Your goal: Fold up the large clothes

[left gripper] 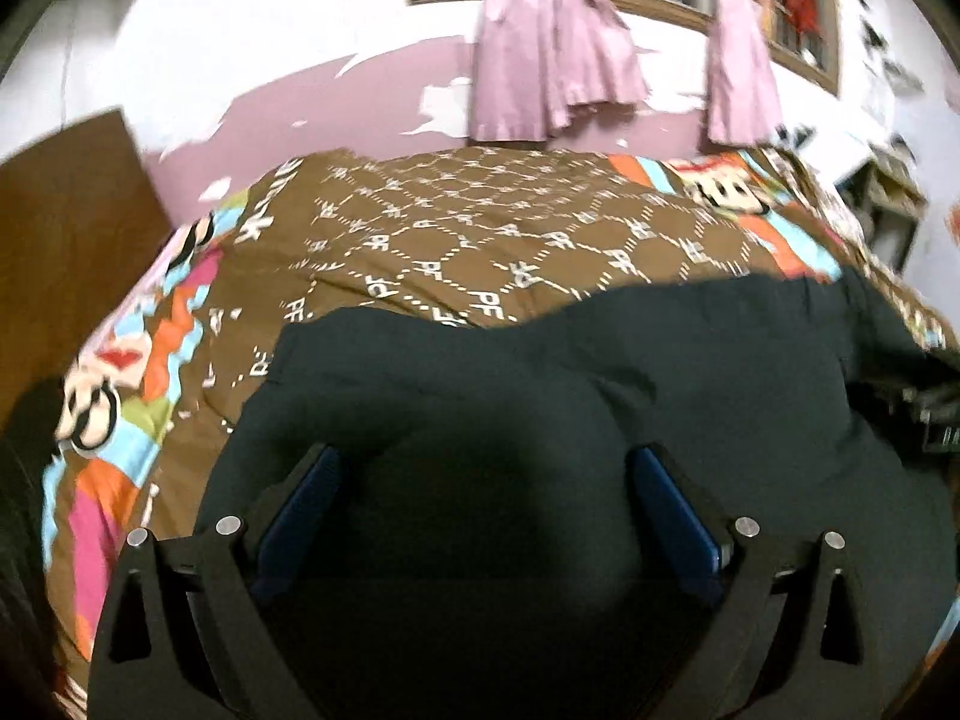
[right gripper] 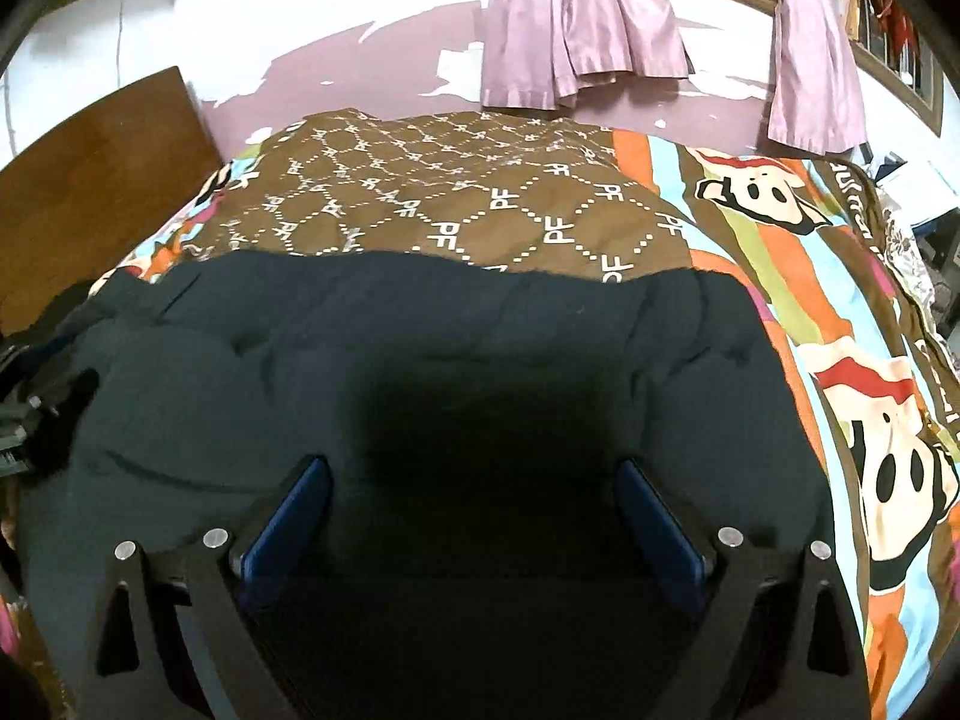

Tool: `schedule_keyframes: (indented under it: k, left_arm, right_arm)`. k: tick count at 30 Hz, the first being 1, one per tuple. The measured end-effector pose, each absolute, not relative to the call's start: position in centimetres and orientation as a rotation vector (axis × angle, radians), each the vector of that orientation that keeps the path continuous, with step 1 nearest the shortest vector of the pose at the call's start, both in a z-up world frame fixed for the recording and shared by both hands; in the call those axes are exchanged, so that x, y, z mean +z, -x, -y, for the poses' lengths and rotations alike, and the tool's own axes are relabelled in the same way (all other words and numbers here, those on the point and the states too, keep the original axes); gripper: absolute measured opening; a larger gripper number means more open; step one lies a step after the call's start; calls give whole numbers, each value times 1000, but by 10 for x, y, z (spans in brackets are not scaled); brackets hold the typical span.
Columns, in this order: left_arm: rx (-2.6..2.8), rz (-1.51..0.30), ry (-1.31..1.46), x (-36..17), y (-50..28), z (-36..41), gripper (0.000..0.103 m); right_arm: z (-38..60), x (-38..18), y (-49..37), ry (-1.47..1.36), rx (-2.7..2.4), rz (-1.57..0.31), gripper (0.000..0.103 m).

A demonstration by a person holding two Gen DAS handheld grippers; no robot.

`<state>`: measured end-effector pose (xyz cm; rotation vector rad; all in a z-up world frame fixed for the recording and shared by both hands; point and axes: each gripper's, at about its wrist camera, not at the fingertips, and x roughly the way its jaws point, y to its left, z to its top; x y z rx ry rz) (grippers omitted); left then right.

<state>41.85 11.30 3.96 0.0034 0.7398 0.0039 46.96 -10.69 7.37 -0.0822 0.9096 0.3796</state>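
Note:
A large dark garment (left gripper: pixel 540 372) lies spread on a bed, over a brown patterned quilt (left gripper: pixel 480 228). My left gripper (left gripper: pixel 485 456) hovers just above the cloth with its blue pads (left gripper: pixel 300 504) wide apart and nothing between them. In the right wrist view the same dark garment (right gripper: pixel 420 330) fills the lower half over the quilt (right gripper: pixel 480 180). Its far edge runs across the middle of the quilt. My right gripper (right gripper: pixel 471 468) is open above the cloth, with its blue pads (right gripper: pixel 288 516) clear of the fabric. Shadow hides the folds between both sets of fingers.
A colourful cartoon-print border (right gripper: pixel 852 420) of the quilt runs along the right side of the bed. A wooden board (right gripper: pixel 90 180) stands at the left. Pink curtains (right gripper: pixel 576 18) hang on the far wall below a framed window (left gripper: pixel 798 18). The wall's pink paint is peeling.

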Motion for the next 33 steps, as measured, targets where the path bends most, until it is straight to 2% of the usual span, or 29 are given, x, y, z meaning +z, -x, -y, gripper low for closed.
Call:
schedule_keyframes:
  k: [4,16,33]
  left_arm:
    - [-45,-780,87,33,-435,-128,102]
    - [-61,-756,104,15,-447,-125,102]
    - [-59,-759,102,9,-450,-122,102]
  right_arm:
    - [114,59,-484,26,400,-943,103]
    - [124,38,-493,-97,465,-961,103]
    - [125,32,-489,-109,467,-936,103]
